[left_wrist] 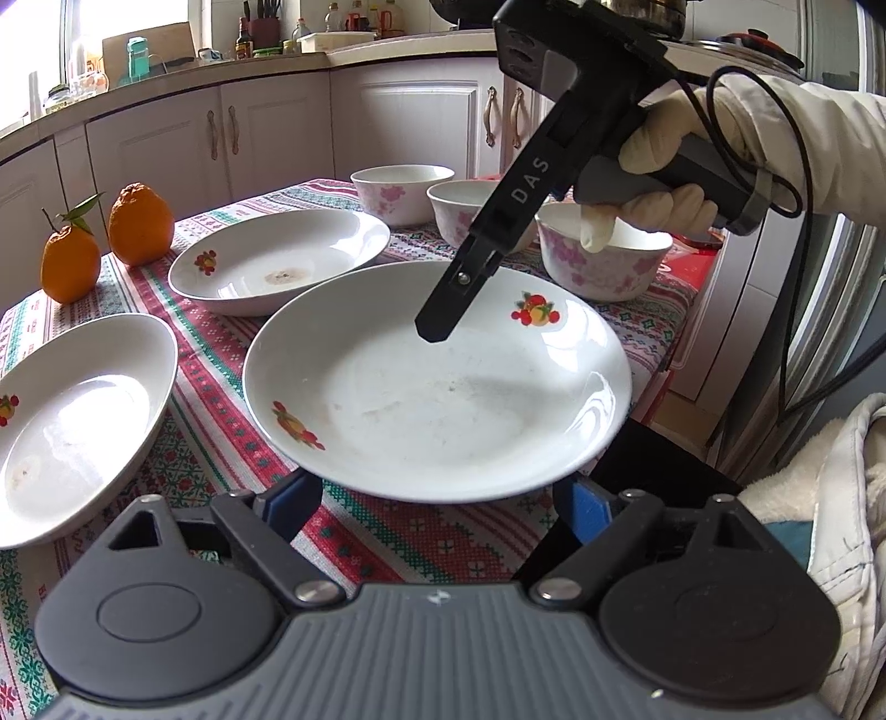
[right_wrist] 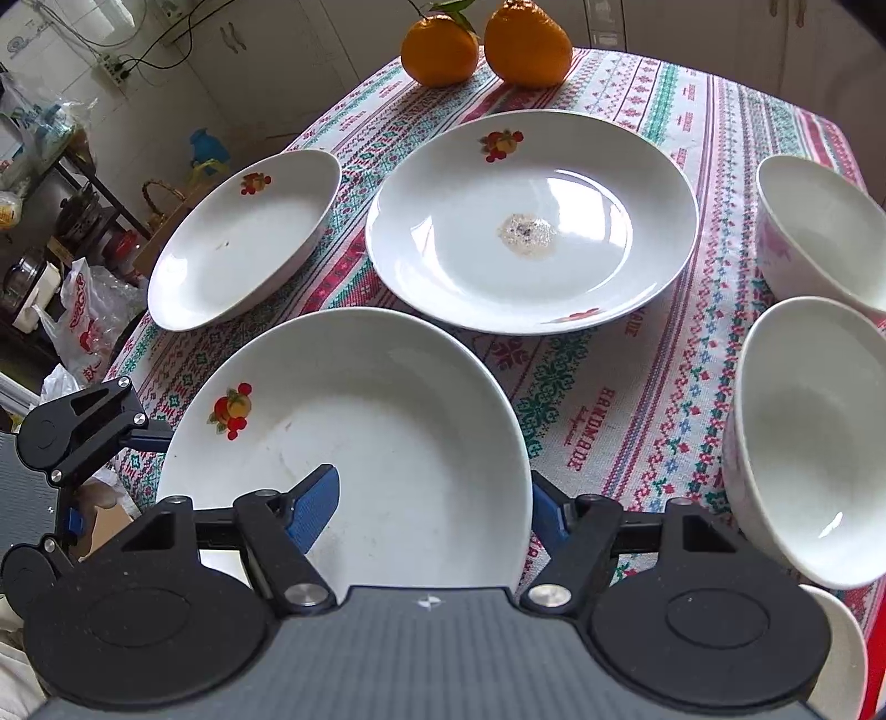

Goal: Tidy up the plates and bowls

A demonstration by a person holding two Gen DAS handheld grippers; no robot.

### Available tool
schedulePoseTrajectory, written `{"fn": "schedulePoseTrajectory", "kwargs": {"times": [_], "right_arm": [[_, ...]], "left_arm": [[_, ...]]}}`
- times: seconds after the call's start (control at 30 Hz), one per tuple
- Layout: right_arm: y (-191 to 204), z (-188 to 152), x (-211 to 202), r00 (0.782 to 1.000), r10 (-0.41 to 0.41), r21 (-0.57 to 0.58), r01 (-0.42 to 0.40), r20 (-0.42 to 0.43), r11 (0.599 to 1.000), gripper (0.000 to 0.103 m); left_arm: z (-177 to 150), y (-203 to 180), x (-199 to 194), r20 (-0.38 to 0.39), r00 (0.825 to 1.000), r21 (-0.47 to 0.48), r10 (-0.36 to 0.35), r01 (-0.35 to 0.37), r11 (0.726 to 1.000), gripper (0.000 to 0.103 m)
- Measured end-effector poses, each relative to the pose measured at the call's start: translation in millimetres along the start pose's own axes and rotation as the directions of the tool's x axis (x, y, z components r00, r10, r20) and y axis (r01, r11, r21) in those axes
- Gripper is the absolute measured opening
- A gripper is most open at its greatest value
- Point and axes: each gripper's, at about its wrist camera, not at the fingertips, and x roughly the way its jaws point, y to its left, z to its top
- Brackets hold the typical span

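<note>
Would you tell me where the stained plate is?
In the right wrist view, the stained plate sits mid-table, oranges behind it, bowls to its right.

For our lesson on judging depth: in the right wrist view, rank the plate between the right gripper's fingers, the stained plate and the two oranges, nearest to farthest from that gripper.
1. Plate between the right gripper fingers, nearest.
2. Stained plate, mid-table, behind it.
3. Two oranges, far edge; too close to rank apart.

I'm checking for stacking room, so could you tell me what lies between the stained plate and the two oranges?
Only bare patterned tablecloth lies between the stained plate and the oranges, seen best in the right wrist view.
</note>
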Motion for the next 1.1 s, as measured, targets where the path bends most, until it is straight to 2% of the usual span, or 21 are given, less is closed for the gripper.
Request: {"fn": "schedulePoseTrajectory", "kwargs": {"times": [0.43,1.1], "right_arm": [[-16,1,-3,0.995,0.103,0.061,-0.103,0.01,0.993,0.077],[-6,6,-12,0.995,0.091,0.015,-0.092,0.03,0.996,0.078]], "left_arm": [[2,1,4,-0.017,1.0,0.01,-0.001,0.001,1.0,0.09],[6,6,-4,-0.001,1.0,0.001,0.013,-0.013,1.0,0.09]]}}
